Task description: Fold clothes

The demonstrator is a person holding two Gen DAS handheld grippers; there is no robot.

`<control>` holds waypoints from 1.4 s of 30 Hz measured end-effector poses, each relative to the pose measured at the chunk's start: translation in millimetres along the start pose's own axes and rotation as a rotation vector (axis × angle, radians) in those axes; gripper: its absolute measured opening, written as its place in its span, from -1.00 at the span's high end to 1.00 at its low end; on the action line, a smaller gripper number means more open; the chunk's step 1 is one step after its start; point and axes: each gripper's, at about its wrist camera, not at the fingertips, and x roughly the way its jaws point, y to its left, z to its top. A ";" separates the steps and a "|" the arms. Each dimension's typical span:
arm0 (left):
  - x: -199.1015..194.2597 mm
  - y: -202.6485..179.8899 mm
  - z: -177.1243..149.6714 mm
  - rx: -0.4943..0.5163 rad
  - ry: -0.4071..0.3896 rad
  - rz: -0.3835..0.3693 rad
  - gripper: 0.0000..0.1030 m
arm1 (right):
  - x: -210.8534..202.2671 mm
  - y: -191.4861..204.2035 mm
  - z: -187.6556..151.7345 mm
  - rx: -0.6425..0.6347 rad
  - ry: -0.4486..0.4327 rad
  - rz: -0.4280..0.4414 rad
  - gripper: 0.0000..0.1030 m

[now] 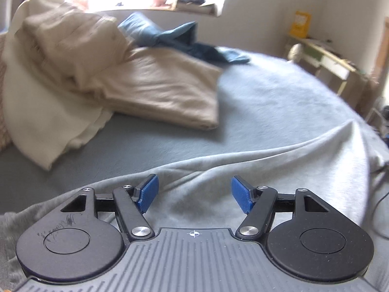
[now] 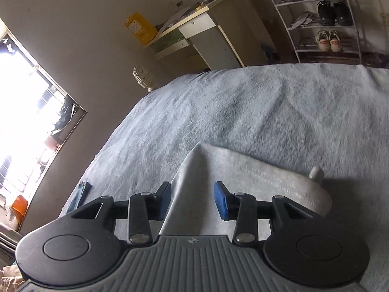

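- Broadly, a bed (image 1: 279, 92) covered in a pale blue-grey fleece spread fills both views; it carries all the clothes.
- Next in size, a heap of cream and beige clothes (image 1: 73, 73) sits at the far left of the bed in the left wrist view, with a flat beige piece spilling from it toward the middle.
- Nearest the left camera lies a light grey garment (image 1: 218, 170), rumpled into long ridges across the near part of the bed (the same grey cloth (image 2: 255, 177), with a ribbed band and a cord end, appears in the right wrist view).
- Behind the beige heap, a blue garment (image 1: 170, 39) lies crumpled, touching the beige cloth.
- Off the bed, a desk (image 2: 206, 39) stands by the wall with a yellow box (image 2: 139, 29) beside it, and a wire shoe rack (image 2: 323, 17) holds several pairs.
- Smaller, the left gripper (image 1: 194, 194) hovers above the grey garment, its blue pads spread wide with nothing between them.
- Likewise the right gripper (image 2: 192, 199) stands partly parted; a raised fold of grey cloth sits in the gap, and the pads do not press on it.
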 end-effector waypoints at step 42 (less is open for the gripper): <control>17.3 -30.8 -34.2 -0.018 0.202 -0.025 -0.34 | -5.7 -108.6 -21.1 0.432 -0.054 -0.073 0.80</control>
